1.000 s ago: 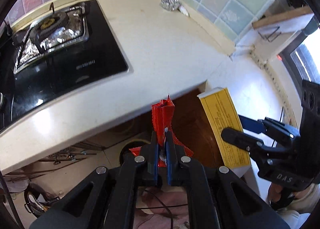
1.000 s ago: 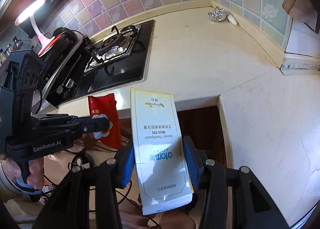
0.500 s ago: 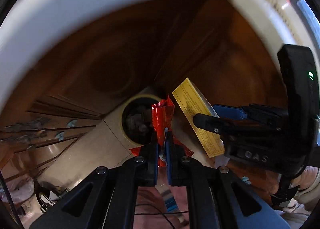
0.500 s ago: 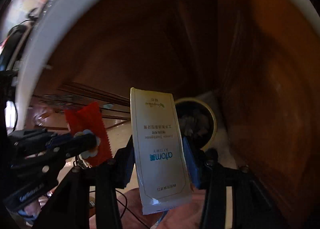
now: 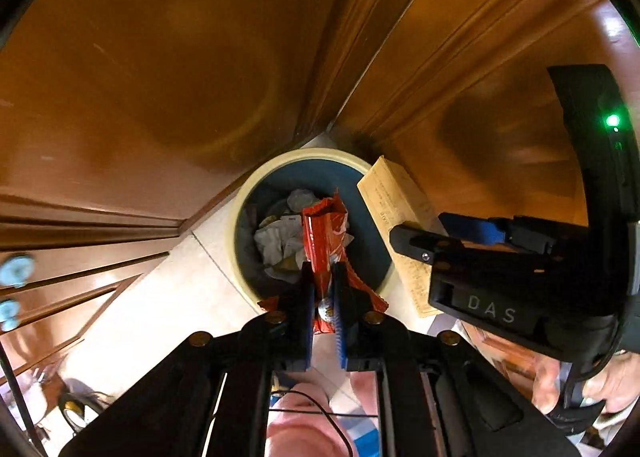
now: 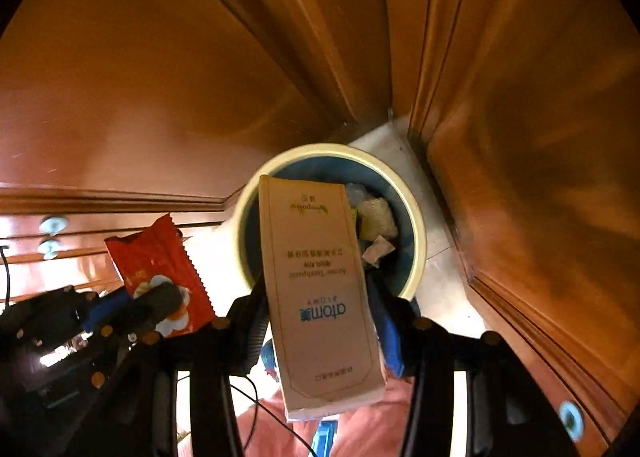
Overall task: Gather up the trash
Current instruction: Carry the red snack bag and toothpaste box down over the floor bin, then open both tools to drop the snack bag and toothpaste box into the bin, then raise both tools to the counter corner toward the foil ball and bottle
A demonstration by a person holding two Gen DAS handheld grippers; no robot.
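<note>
Left gripper [image 5: 322, 289] pinches a crinkled red foil wrapper [image 5: 324, 235], its jaws having just eased slightly; long axis runs away from the camera, torn top over the bin. Right gripper [image 6: 320, 293] clamps a flat cardboard toothpaste box [image 6: 320, 289], long axis forward, far end above the round cream-rimmed bin [image 6: 416, 217]. Crumpled paper inside. Glossy wooden cabinets [image 5: 160, 57] behind.

Red snack wrapper [image 5: 324, 237] and toothpaste box [image 6: 320, 289] held above the part-filled bin [image 6: 416, 225].
</note>
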